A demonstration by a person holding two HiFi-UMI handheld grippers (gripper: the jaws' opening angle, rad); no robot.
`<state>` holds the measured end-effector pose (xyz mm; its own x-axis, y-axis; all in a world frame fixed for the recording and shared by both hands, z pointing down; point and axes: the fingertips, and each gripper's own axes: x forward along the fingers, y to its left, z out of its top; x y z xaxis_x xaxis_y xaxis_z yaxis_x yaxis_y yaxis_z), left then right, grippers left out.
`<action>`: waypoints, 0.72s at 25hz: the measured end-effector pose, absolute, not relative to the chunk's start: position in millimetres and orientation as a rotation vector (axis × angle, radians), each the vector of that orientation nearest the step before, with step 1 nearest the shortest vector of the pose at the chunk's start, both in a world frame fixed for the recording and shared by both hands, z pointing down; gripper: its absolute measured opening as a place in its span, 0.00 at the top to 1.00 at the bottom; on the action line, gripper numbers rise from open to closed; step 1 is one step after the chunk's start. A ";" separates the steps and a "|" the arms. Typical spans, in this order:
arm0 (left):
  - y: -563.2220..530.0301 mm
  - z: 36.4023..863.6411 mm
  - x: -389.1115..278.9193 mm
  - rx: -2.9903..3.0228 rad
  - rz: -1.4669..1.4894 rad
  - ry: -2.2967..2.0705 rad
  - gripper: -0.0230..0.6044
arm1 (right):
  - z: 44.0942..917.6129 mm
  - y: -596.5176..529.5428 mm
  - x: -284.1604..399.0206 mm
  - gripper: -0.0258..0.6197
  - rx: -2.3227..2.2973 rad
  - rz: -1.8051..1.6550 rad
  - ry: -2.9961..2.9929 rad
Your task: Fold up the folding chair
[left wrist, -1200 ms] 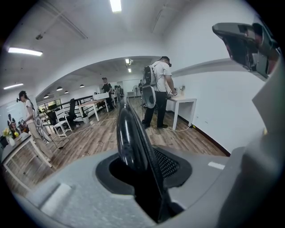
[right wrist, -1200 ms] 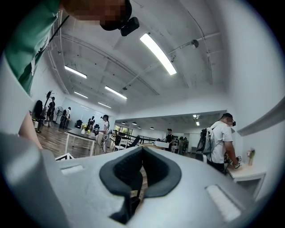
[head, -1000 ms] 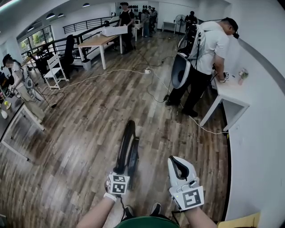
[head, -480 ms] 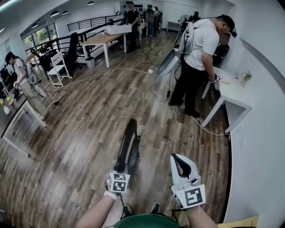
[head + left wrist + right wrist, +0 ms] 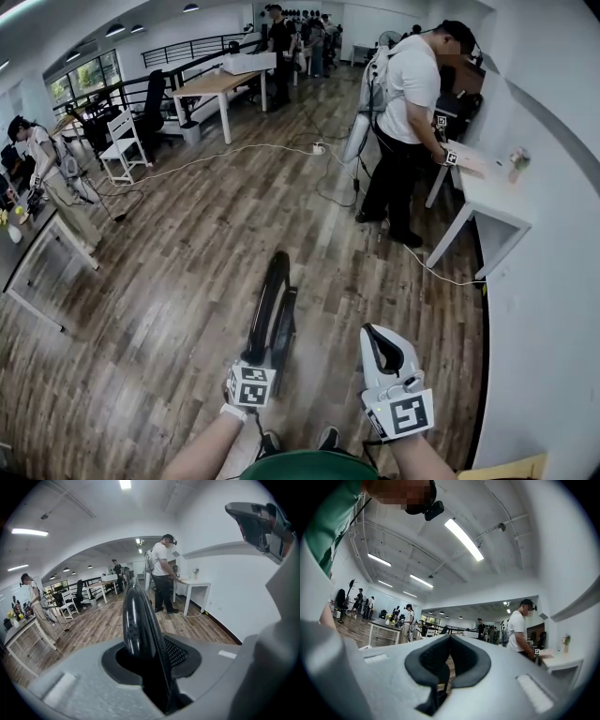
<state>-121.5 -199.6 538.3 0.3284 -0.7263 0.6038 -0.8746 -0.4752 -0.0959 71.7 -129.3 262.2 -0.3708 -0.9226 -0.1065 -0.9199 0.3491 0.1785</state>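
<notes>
Your left claw (image 5: 253,364) is clamped partway shut on the near end of the one black folding chair (image 5: 269,298), which is collapsed flat and stretches edge-on away from you over the wooden floor (image 5: 178,281). Just right of it, your right claw (image 5: 380,342) is pressed fully together on nothing. Far right, one person (image 5: 403,103) stands at a white table (image 5: 502,197).

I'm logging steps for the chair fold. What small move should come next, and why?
Probably bring the right tool over to steady the folding chair: it already looks flat and upright, clamped only by the left tool, while the right is shut and empty.
</notes>
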 end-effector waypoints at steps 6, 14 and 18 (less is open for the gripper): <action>-200.6 541.9 -124.4 2.349 0.867 -1.448 0.78 | 266.1 -131.0 69.4 0.96 1.759 -0.325 -2.571; -197.5 540.6 -120.1 2.355 0.872 -1.443 0.78 | 266.7 -131.4 70.4 0.96 1.756 -0.313 -2.579; -197.3 539.8 -116.6 2.357 0.876 -1.440 0.78 | 267.9 -132.3 73.0 0.96 1.754 -0.303 -2.584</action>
<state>-116.6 -197.3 539.8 0.3332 -0.7238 0.6043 -0.8695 -0.4837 -0.0999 73.0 -132.3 267.9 -0.3750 -0.9211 -0.1045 -0.9203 0.3564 0.1611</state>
